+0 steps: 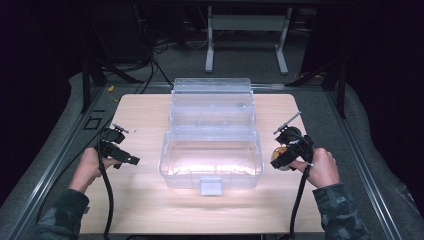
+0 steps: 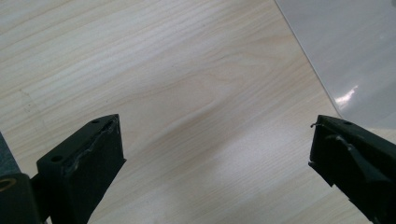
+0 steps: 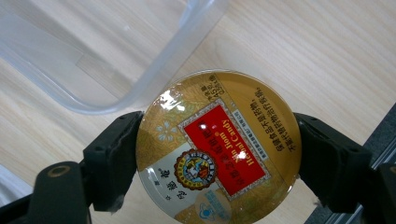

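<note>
- Gold-and-red printed candy tin (image 3: 218, 148), round and flat, clamped across its rim by the right claw (image 3: 217, 158); held above the tabletop (image 1: 145, 200) just beside the right wall of the clear storage box (image 1: 212, 150).
- Likely light and stiff, with a glossy lid and a smooth curved edge: slippery under the pads, so best gripped on opposite sides of the rim, as now, jaws straddling the widest span.
- Probably dent-prone rather than fragile; a firm, even squeeze should do, no crushing.
- Left claw (image 2: 217, 154) spread wide with nothing between the jaws, hovering over bare wood left of the box.
- Clear storage box in the middle of the tabletop, lid thrown back toward the far side, front tub seemingly empty, a latch tab on the near wall.
- In the right gripper view, the box's rounded rim just beside the tin, not touching.
- That raised rim the one obstacle, by the look of it: tin to be lifted over it before going down into the tub.
- Metal frame legs (image 1: 210, 45) and cables on the floor beyond the tabletop, well apart from the work.
</note>
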A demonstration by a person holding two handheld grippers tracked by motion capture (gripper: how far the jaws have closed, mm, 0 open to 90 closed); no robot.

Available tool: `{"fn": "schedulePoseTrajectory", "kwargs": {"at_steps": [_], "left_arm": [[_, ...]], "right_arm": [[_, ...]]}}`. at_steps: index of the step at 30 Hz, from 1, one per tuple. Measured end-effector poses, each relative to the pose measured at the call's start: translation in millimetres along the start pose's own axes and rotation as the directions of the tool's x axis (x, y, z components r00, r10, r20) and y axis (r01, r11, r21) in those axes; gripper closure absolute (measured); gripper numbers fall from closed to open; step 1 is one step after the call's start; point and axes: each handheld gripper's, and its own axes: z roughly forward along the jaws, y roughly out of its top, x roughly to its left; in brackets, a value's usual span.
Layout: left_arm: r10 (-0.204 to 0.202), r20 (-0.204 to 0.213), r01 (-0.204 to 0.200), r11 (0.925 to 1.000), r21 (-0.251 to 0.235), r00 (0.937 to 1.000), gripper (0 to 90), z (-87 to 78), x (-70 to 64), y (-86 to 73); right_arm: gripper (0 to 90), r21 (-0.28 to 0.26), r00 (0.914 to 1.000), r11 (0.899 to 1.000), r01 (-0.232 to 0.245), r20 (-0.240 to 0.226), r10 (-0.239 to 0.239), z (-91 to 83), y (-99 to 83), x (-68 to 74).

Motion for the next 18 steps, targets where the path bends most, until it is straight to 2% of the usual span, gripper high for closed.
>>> {"fn": "schedulePoseTrajectory", "kwargs": {"at_steps": [4, 5, 7, 8, 10, 11, 12, 17, 18], "left_arm": [[0.004, 0.0, -0.004, 1.0, 0.004, 1.0, 2.9, 0.1, -1.2, 2.2], [0.007, -0.001, -0.007, 1.0, 0.003, 1.0, 2.9, 0.1, -1.6, 2.9], [0.009, 0.002, -0.009, 1.0, 0.002, 1.0, 2.9, -0.1, -2.2, 3.8], [0.01, 0.0, -0.01, 0.9999, 0.002, 1.0, 2.9, -0.1, -2.3, 3.9], [0.007, 0.004, -0.007, 1.0, -0.002, 1.0, 2.9, 0.2, -2.0, 3.8], [0.004, 0.002, -0.004, 1.0, -0.002, 1.0, 2.9, 0.6, -1.9, 3.4], [0.004, 0.002, -0.004, 1.0, -0.003, 1.0, 2.9, 1.2, -1.7, 3.0], [0.002, 0.006, -0.002, 1.0, -0.002, 1.0, 2.9, 3.0, -1.4, 1.8], [0.004, 0.006, -0.004, 1.0, -0.001, 1.0, 2.9, 3.0, -1.5, 2.0]], "right_arm": [[20.1, 0.001, 0.9997, 1.0, 0.025, -0.005, -0.025, -1.2, 9.5, 5.9], [20.1, 0.022, 0.9988, 0.999, 0.033, 0.036, -0.034, -2.9, 12.3, 8.8], [20.1, 0.02, 0.9985, 0.999, 0.042, 0.034, -0.042, -2.8, 14.6, 10.5], [20.1, 0.008, 0.9989, 0.999, 0.045, 0.014, -0.046, -1.9, 17.4, 12.2], [20.1, 0.02, 0.9977, 0.998, 0.061, 0.026, -0.062, -2.7, 22.9, 16.0], [20.1, -0.002, 0.9977, 0.998, 0.064, -0.022, -0.064, -0.5, 27.1, 18.4], [20.1, -0.01, 0.9965, 0.997, 0.072, -0.042, -0.073, 0.6, 29.5, 19.7], [20.1, 0.01, 0.9953, 0.995, 0.097, -0.007, -0.097, 3.9, 40.4, 31.0], [20.1, 0.002, 0.9945, 0.995, 0.101, -0.027, -0.101, 6.2, 42.9, 33.1]]}}
